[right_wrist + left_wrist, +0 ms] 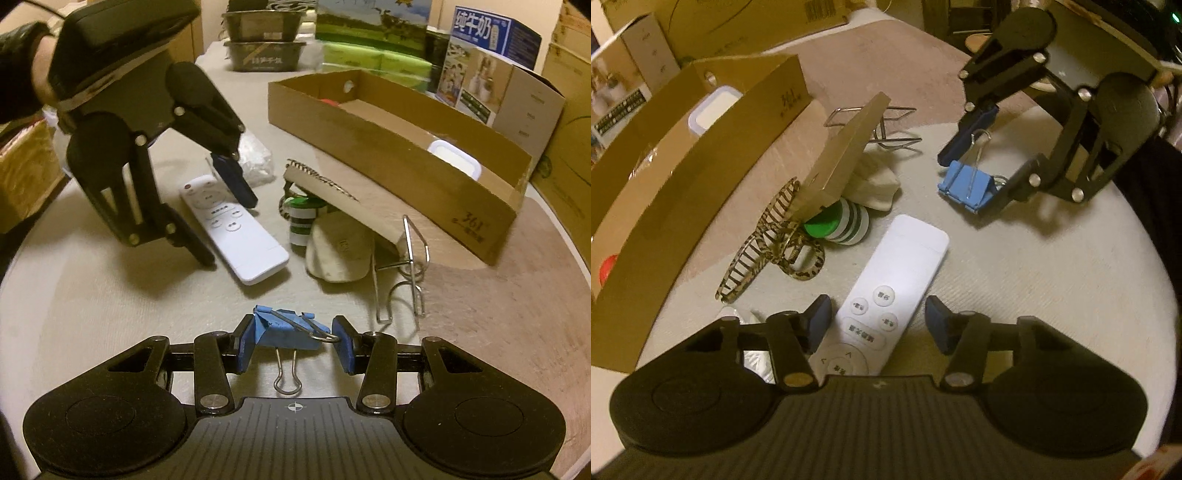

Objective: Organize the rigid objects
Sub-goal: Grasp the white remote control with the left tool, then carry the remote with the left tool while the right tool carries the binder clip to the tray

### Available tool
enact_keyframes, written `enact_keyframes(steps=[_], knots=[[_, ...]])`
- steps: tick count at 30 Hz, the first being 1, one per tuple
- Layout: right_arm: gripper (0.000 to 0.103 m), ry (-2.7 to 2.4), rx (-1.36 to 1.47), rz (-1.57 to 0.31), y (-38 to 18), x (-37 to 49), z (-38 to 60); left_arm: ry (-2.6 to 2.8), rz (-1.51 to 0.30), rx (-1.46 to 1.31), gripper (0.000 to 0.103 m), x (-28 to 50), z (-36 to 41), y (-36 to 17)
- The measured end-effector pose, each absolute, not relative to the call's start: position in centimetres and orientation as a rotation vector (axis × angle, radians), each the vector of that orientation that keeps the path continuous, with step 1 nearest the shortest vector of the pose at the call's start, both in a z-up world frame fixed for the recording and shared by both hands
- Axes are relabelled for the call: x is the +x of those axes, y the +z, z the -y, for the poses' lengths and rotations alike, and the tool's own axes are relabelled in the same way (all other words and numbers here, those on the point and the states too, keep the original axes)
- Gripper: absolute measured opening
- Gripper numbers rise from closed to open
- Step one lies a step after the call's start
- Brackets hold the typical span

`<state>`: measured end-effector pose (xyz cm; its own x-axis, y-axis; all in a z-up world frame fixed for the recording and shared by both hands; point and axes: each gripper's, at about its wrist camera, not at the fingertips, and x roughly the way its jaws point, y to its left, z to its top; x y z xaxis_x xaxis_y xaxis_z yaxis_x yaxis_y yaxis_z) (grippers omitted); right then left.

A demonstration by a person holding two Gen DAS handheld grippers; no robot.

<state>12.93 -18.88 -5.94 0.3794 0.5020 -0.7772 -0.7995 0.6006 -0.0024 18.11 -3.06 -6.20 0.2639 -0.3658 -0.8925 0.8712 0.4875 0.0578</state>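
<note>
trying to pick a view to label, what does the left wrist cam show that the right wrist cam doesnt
Only the left wrist view shows the leopard-print hair claw in full, with the left gripper open over the white remote.

Only the right wrist view shows the milk carton and stacked trays.

Both show the right gripper around the blue binder clip, the remote and the cardboard box.

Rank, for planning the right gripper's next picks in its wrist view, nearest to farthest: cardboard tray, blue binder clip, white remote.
1. Blue binder clip: between the right gripper jaws.
2. White remote: ahead, left.
3. Cardboard tray: farthest, right rear.
</note>
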Motion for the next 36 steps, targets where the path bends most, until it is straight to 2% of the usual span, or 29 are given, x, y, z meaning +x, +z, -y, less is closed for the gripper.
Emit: enact_keyframes(steps=[2,7,25,36], knots=[[0.045,0.856,-0.414,-0.826,-5.9,12.9,18.7,-0.902,-0.991,0.616,0.041,18.3,3.3,-6.2],[0.045,0.836,-0.409,-0.824,-5.6,12.4,18.7,-0.819,-1.035,0.540,0.035,17.2,3.7,-6.0],[0.045,0.620,-0.186,-0.848,-5.1,9.9,20.2,-0.368,-0.977,0.149,0.034,11.6,4.2,-5.8],[0.045,0.562,-0.142,-0.779,-2.1,8.7,20.2,-0.237,-0.913,0.044,0.034,10.0,2.6,-3.5]])
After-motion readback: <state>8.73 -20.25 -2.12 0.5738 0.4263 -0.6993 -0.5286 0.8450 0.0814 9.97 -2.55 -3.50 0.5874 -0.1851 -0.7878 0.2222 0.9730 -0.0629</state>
